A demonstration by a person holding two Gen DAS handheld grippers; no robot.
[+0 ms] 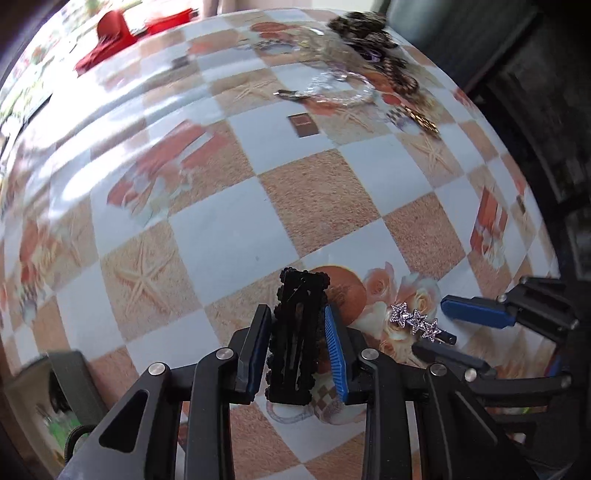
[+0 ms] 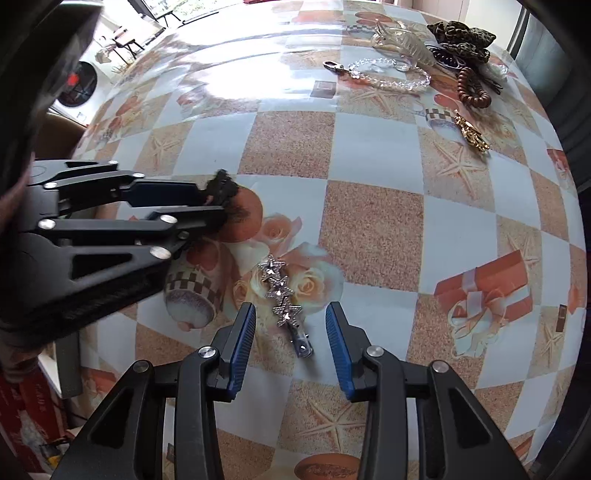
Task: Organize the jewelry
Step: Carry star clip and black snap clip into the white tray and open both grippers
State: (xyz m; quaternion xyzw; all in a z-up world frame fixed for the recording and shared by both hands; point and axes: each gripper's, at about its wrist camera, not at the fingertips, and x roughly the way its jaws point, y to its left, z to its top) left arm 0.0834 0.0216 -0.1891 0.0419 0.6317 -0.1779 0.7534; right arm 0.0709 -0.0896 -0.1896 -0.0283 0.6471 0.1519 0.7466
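My left gripper (image 1: 297, 332) is shut on a black beaded snap hair clip (image 1: 295, 336) and holds it just above the table. In the right wrist view the left gripper (image 2: 207, 201) shows at the left with the black clip (image 2: 221, 188) at its tips. A silver star hair clip (image 2: 282, 295) lies flat on the tablecloth; it also shows in the left wrist view (image 1: 417, 321). My right gripper (image 2: 290, 328) is open, its fingers on either side of the star clip's lower end, not touching it.
At the far right lie a clear bead bracelet (image 2: 388, 75), a clear claw clip (image 2: 402, 46), a leopard scrunchie (image 2: 461, 35), a brown coil hair tie (image 2: 472, 88) and a gold piece (image 2: 471, 133). A red box (image 1: 114, 33) stands far left. The table edge (image 2: 569, 155) drops off right.
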